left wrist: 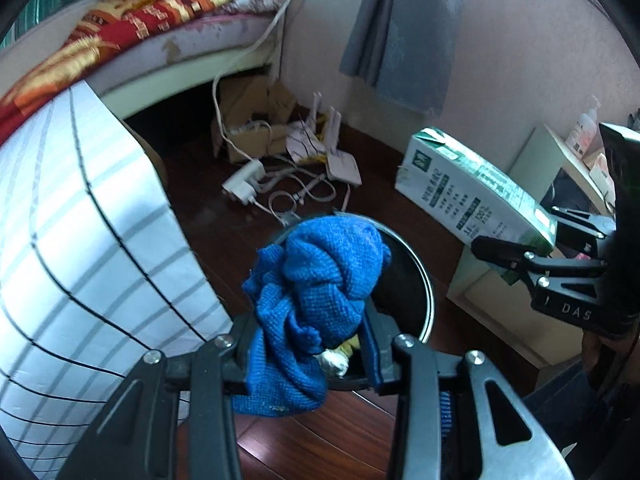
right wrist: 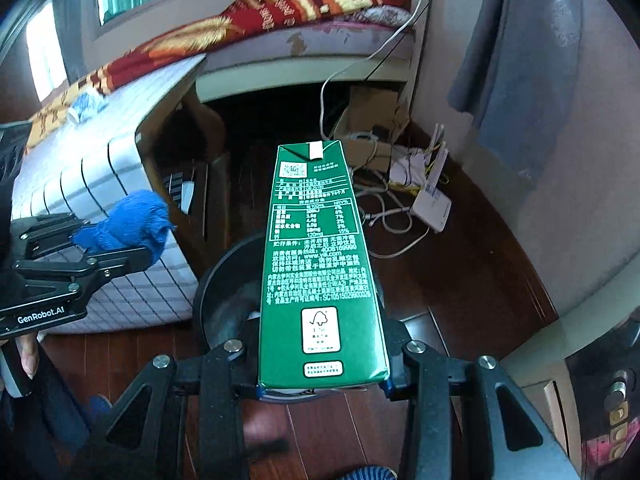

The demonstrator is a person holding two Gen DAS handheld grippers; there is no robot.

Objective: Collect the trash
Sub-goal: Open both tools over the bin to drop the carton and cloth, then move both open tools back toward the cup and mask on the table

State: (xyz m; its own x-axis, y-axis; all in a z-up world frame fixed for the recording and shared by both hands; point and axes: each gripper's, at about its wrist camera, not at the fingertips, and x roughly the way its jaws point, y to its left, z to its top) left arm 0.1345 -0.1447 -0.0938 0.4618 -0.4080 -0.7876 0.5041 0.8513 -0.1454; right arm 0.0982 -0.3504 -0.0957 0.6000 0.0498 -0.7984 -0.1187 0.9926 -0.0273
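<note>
A bedroom with a dark wooden floor holds a bed and a round black bin beside a white checked box. The left tool pinches a crumpled blue cloth above the bin's opening. The right tool clamps a green carton, also over the bin.

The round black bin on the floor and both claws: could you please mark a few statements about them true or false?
1. The left claw grips a crumpled blue knitted cloth. True.
2. The right claw is empty. False: it holds a tall green paper carton.
3. The round black bin is empty. False: a foil wad lies inside.
4. The blue cloth hangs over the bin. True.
</note>
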